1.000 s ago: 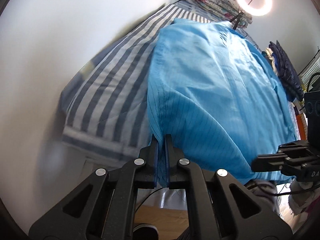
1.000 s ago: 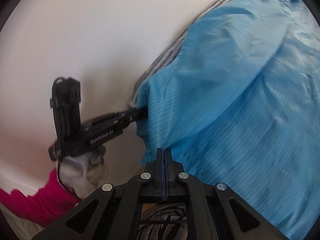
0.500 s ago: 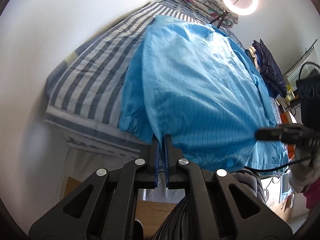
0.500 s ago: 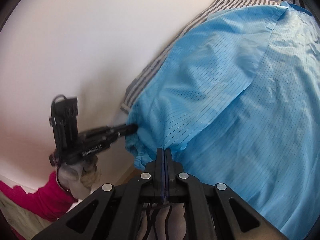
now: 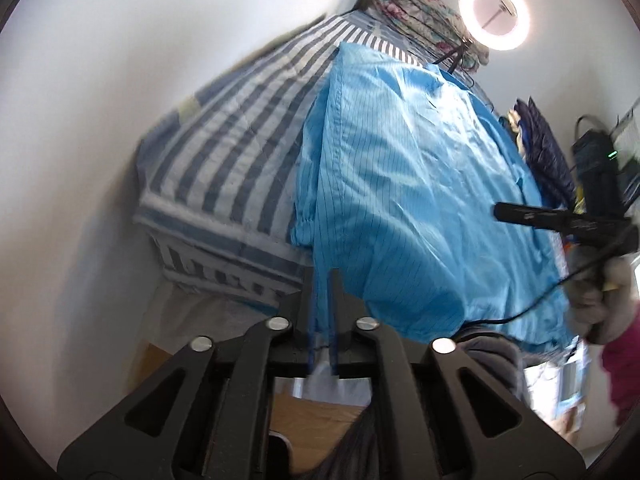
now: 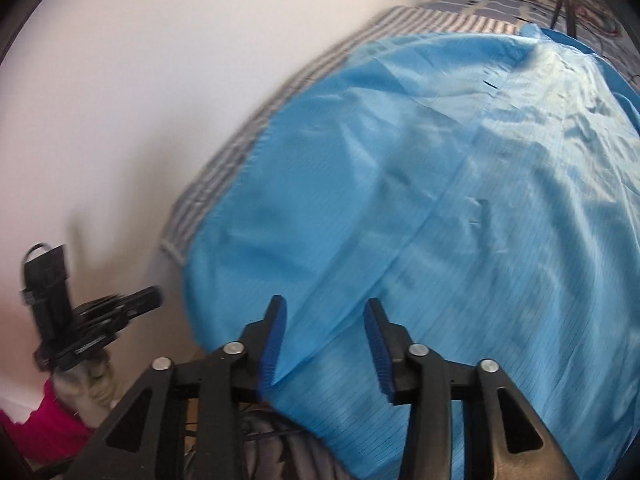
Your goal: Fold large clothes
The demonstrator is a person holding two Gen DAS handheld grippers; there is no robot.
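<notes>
**Blue garment spread across striped bed, one corner held**

The blue garment, a large pinstriped piece, lies spread over the striped bedsheet of a bed set against a white wall, its near hem hanging over the bed's front edge. The left gripper stands at that front edge with its two fingers drawn nearly together, a thin fold of the garment's lower left corner running down between them. The right gripper hangs above the hem at the same edge; its blue-padded fingers are spread wide apart, with fabric lying beneath the gap and nothing clamped. From the right wrist view the left gripper shows off the bed's near left corner, in a light-gloved hand with a pink sleeve. At the bed's far end a folded floral quilt rests against the wall, with a lit ring light on a stand just beside it. Dark folded clothes are stacked along the bed's right side.
</notes>
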